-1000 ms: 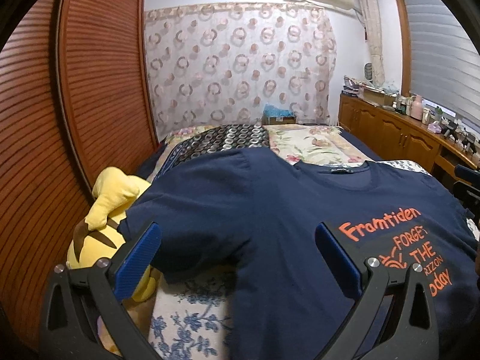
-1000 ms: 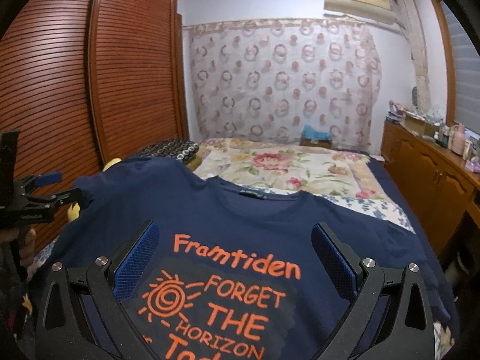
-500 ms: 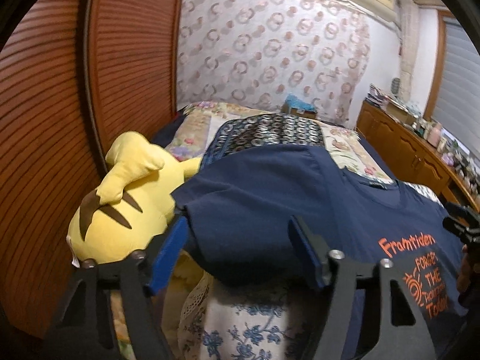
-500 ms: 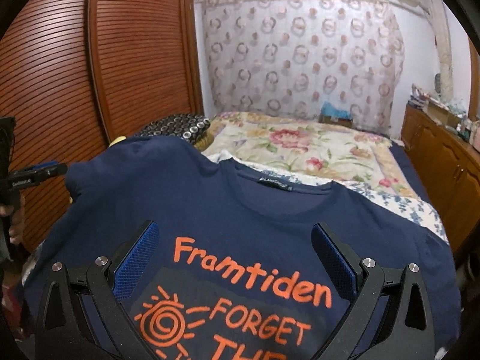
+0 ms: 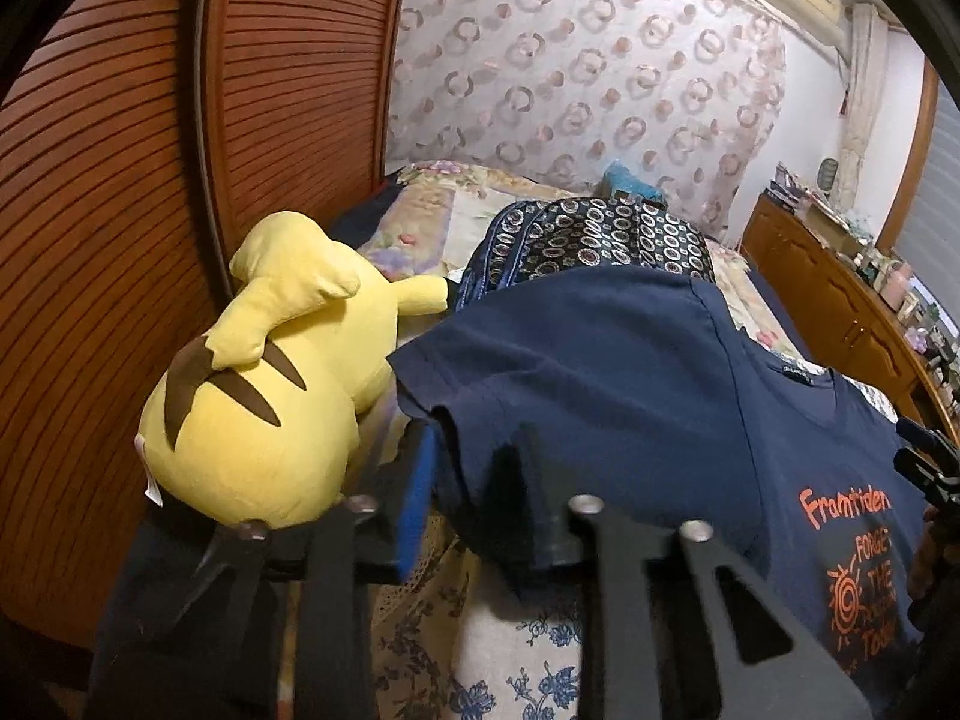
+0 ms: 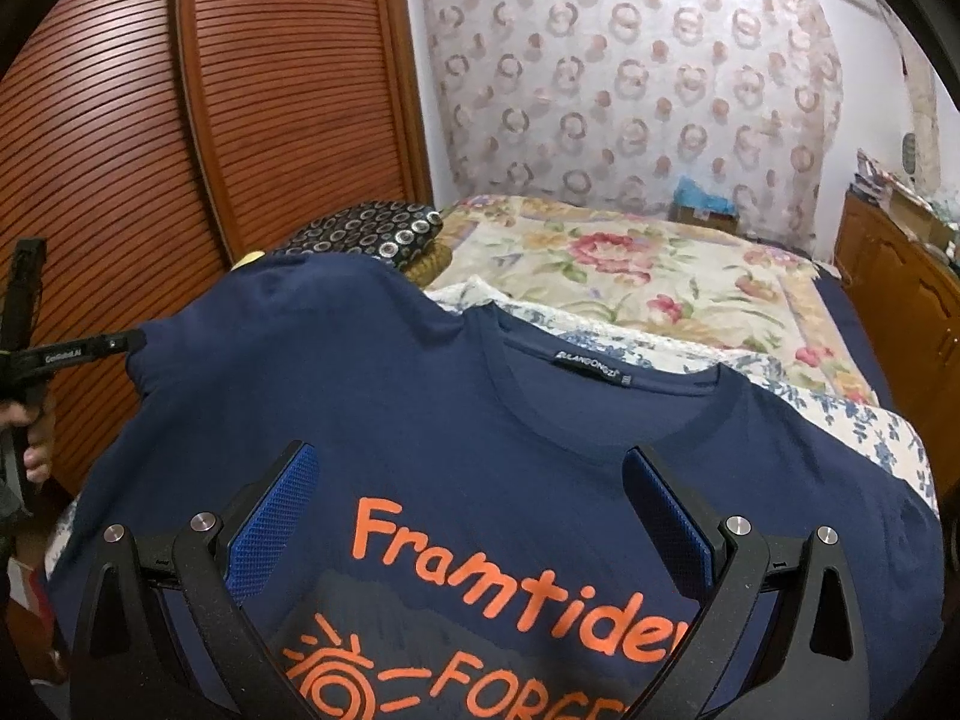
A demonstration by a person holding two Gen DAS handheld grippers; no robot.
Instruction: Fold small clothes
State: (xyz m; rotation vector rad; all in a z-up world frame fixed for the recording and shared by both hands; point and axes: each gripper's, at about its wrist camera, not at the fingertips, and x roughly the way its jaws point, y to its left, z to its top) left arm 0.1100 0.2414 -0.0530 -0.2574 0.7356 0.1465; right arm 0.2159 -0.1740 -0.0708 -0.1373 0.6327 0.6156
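Left wrist view shows the left hand-held gripper point(image 5: 474, 480) with its jaws drawn close together on the sleeve of a navy blue cotton T-shirt with orange lettering point(image 5: 630, 396); they have just been closing, and the sleeve hem is bunched between the blue pads, so it is gripping the cloth. The T-shirt lies spread face up on the bed with a blue-flowered white cover point(image 5: 522, 660), its collar toward the headboard end. A yellow plush toy with brown stripes point(image 5: 264, 396) sits just beside the held sleeve, against the slatted wooden wardrobe door point(image 5: 120, 192).

From the right wrist view, the right hand-held gripper point(image 6: 471, 516) stands wide open above the chest of the T-shirt point(image 6: 420, 408), its blue pads on either side of the orange word "Framtiden", with nothing clamped between them. At the left edge, the left hand-held gripper point(image 6: 129, 341) pinches the sleeve tip, and a person's hand point(image 6: 33, 438) holds its handle.
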